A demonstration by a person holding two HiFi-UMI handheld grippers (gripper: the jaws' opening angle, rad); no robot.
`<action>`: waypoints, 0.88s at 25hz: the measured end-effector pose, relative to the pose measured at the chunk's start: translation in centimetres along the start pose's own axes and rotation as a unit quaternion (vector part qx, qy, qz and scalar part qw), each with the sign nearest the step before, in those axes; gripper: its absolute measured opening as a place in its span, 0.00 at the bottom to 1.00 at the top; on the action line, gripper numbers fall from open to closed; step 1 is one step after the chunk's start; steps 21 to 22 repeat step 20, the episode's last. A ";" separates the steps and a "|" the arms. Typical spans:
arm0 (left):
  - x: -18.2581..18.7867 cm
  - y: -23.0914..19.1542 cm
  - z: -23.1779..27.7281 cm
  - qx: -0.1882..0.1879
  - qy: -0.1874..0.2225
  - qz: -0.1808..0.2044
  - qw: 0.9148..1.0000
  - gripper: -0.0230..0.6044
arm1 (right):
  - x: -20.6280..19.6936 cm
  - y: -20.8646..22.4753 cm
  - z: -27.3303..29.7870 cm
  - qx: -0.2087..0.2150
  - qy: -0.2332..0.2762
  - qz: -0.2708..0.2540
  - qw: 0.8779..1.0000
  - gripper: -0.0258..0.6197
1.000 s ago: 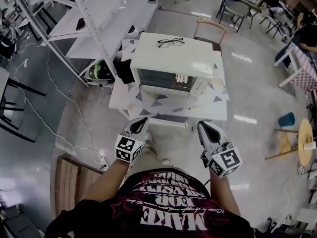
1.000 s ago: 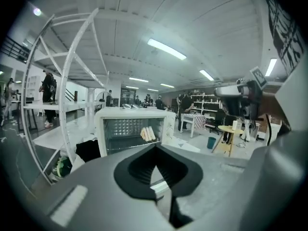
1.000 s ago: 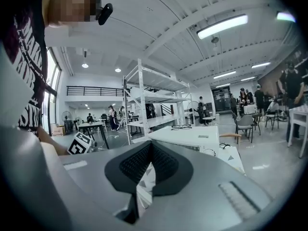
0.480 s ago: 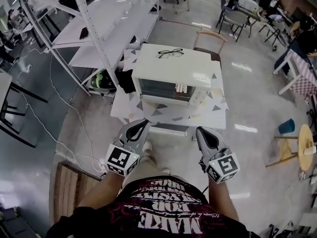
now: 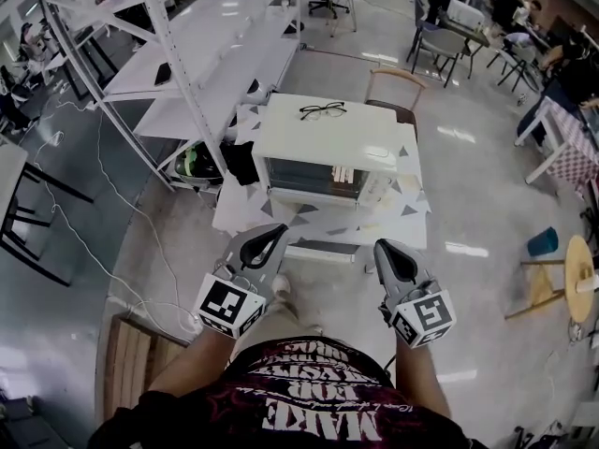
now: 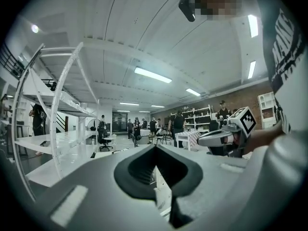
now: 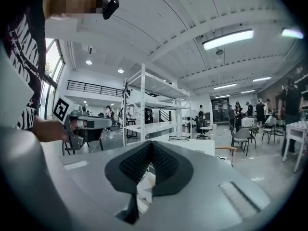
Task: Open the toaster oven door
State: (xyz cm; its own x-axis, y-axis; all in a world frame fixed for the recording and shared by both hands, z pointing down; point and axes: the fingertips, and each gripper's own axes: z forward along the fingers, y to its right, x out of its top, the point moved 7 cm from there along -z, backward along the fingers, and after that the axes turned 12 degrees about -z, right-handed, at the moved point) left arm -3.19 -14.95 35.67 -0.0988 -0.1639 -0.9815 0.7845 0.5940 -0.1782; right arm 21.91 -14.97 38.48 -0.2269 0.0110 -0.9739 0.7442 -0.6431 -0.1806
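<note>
Toaster oven [image 5: 329, 137]: one, white, standing on the table, its glass door [image 5: 314, 178] closed and facing the person
Table [image 5: 267, 215]: one, small and low, its white top printed with grey triangles
Glasses [image 5: 323, 110]: one dark-framed pair, lying on the oven's roof towards the back
Left gripper [image 5: 277, 229]: one, jaw tips pressed together with nothing between them, held short of the table's front edge and well apart from the door
Right gripper [image 5: 383, 246]: one, jaws likewise closed and empty, held level with the left one and equally clear of the oven
Marker cubes: two, one per gripper, each face bearing a black-and-white square code
Chair [image 5: 397, 75]: one with a wooden back, just behind the table
Shelving rack [image 5: 178, 59]: one white metal unit, to the left of the table
Blue bucket [image 5: 541, 224]: one, on the floor far to the right
Writing: "MAKE" in large pale letters on the person's dark shirt; the lines beside it cannot be read; no brand legible on the oven
</note>
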 end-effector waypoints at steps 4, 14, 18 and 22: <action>0.1 0.3 0.1 -0.008 -0.004 0.001 1.000 0.04 | 0.2 -0.2 -0.4 -0.006 0.003 0.002 1.000 0.08; 0.3 0.6 0.7 -0.011 -0.007 0.012 1.000 0.04 | 0.7 0.2 -0.8 -0.012 -0.005 -0.002 1.000 0.08; 0.2 0.3 1.4 -0.012 -0.011 0.017 1.000 0.04 | 0.9 1.1 0.1 -0.013 -0.003 -0.008 1.000 0.08; 0.2 0.0 1.7 -0.012 -0.012 0.019 1.000 0.04 | 1.1 1.5 0.6 -0.013 -0.002 -0.011 1.000 0.08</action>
